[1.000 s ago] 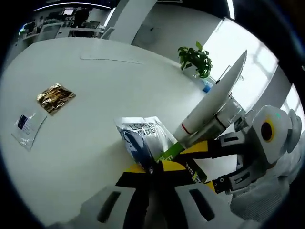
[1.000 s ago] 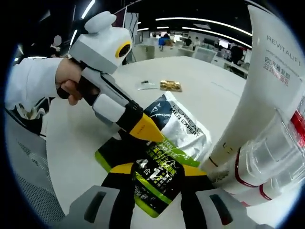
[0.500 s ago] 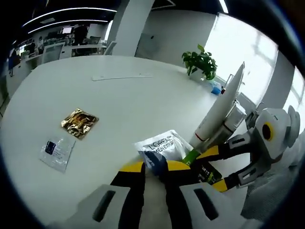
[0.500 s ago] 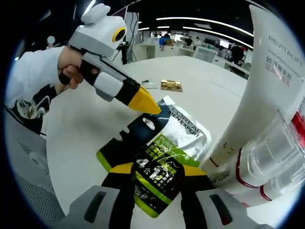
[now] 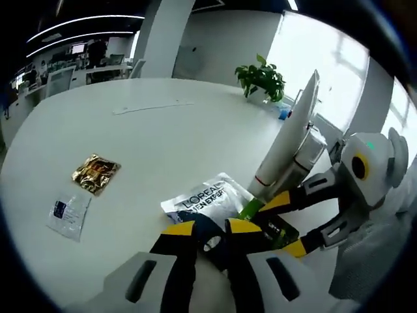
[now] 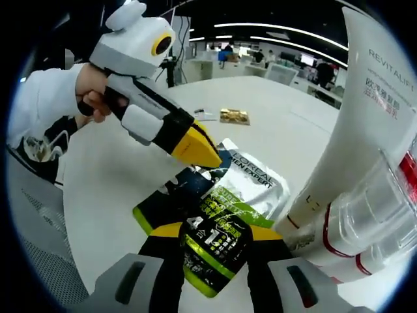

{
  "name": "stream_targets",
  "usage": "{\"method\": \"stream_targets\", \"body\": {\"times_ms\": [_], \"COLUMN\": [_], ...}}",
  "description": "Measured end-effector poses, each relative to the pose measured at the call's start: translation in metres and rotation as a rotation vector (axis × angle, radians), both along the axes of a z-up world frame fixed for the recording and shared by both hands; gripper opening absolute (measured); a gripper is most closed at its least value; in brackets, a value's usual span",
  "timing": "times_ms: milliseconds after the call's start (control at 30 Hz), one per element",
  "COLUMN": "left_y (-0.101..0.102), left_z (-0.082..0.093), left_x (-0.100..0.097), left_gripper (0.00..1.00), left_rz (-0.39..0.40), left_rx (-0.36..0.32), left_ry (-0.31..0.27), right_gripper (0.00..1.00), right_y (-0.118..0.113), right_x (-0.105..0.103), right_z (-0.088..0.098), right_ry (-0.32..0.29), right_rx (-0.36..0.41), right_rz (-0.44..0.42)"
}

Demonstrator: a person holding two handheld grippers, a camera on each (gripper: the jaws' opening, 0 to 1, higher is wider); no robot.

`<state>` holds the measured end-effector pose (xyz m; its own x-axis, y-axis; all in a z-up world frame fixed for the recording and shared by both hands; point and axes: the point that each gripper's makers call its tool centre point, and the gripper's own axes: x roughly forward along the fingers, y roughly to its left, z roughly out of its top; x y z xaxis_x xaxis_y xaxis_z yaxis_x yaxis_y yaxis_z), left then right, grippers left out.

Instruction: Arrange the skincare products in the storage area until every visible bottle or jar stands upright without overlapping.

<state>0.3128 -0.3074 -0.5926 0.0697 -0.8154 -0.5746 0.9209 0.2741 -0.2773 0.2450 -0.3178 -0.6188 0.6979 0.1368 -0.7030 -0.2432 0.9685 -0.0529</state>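
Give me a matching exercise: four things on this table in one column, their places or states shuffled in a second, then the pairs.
Things:
1. white tube
2. green and silver sachet
3. gold packet
4. potted plant

States:
A. lying flat, apart from the grippers
B. standing upright
C. at the table's far edge by the window
D. between the right gripper's jaws

Pairs: 1-B, 2-D, 3-A, 4-C

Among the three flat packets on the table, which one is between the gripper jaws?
The silver and green L'Oreal Men Expert sachet: both grippers' yellow jaws close on it. The gold packet and the clear packet lie apart, untouched, on the white table.
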Motion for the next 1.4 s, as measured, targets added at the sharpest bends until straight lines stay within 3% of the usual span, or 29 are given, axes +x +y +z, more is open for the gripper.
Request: {"method": "stream_targets", "body": {"times_ms": [267,533,600,767,1000,1400], "left_y": [0.006,0.011,0.011,0.007,0.003,0.019], "left_z": [-0.014,-0.019,-0.019,-0.013,0.010,0.031], "left_x": [-0.002,-0.002,-0.001,-0.006,-0.010,-0.020], "left_gripper": [0.12,0.10,0.10,0.21,0.22,0.24], "left_rz": [-0.018,-0.043,-0.031,-0.026,-0.023,-0.018], "left_rx": [0.030,0.054,0.055,0.035,-0.009,0.008], "left_ry": [-0.010,-0.088,-0.078,-0.064,-0.071,-0.111], "right_gripper": [0.31,0.31,0.31,0.31,0.31,0.38], "right_y": [0.000,0.001,0.001,0.001,0.001,0.009], "right_x": [0.000,0.000,0.000,0.000,0.000,0.001], "right_z": [0.000,0.000,0.000,0.000,0.000,0.004], "right_ry": [0.000,0.003,0.004,0.003,0.001,0.015], "right_rx": [0.000,-0.002,-0.002,0.000,-0.001,-0.022], "right_rz": [0.002,0.003,0.005,0.002,0.004,0.043]}}
